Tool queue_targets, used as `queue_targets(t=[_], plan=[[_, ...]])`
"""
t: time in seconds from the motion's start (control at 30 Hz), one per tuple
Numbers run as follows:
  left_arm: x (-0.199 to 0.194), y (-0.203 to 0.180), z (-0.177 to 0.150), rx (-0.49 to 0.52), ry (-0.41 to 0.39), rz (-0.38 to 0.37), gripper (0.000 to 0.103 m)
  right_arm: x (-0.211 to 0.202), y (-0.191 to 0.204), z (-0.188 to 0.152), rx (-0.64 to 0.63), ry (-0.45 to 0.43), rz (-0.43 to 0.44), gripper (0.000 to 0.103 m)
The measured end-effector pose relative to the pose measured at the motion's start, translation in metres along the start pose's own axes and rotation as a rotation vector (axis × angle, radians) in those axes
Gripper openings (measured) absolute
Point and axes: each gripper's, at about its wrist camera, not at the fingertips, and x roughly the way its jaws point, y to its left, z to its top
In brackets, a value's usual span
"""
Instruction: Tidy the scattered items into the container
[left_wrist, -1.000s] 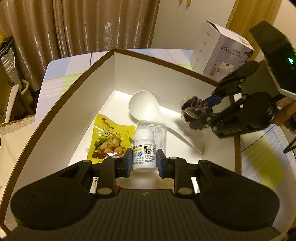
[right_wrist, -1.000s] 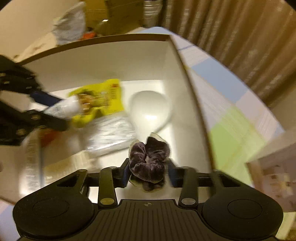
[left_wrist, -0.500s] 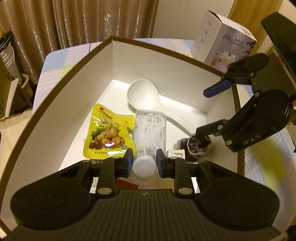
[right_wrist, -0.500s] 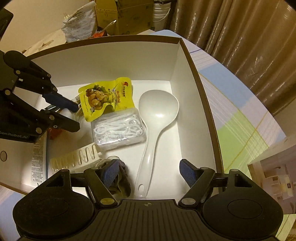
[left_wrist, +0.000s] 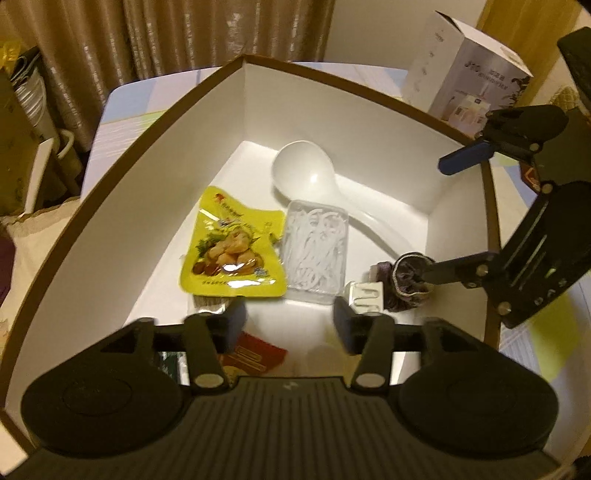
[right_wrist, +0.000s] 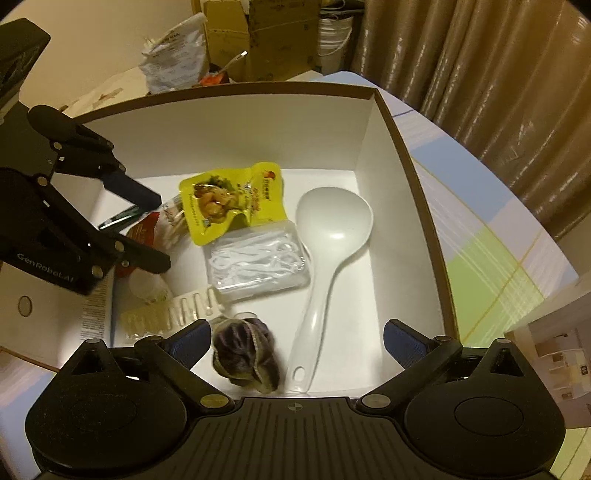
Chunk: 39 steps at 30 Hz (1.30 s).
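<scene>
Both grippers (left_wrist: 290, 326) (right_wrist: 295, 339) open over box (left_wrist: 332, 110)

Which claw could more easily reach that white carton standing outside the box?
Probably the right gripper: it is open, and the white carton stands just past the box wall on its side. The left gripper is across the box.

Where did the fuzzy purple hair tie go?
The purple scrunchie lies on the box floor, just left of the white spoon handle's end, below the right gripper.
</scene>
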Motion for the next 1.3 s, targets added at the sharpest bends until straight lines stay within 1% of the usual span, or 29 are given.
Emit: queue_targets(t=[0.17,0.43,0.57,0.73,1.03,1.3], plan=[[-0.009,-0.003,-0.004,-0.008,0.001,0.054,0.078,0.0,0.006,-0.003,-0.012,0.009,-0.001,0.103],[-0.026,-0.01,-0.007,-0.006,-0.017,0.117,0.087,-0.004,0.013,-0.005,-0.021,-0.006,-0.027,0.103],[-0.035,-0.013,-0.009,-0.008,-0.028,0.13,0.088,-0.011,0.017,-0.006,-0.024,-0.021,-0.046,0.103],[-0.048,-0.019,-0.012,-0.008,-0.043,0.151,0.09,-0.022,0.019,-0.008,0.007,-0.046,-0.043,0.103],[-0.074,-0.034,-0.023,-0.005,-0.073,0.181,0.09,-0.048,0.031,-0.016,0.013,-0.092,-0.04,0.103],[-0.098,-0.052,-0.039,-0.01,-0.099,0.213,0.093,-0.072,0.042,-0.03,0.022,-0.138,-0.04,0.103]])
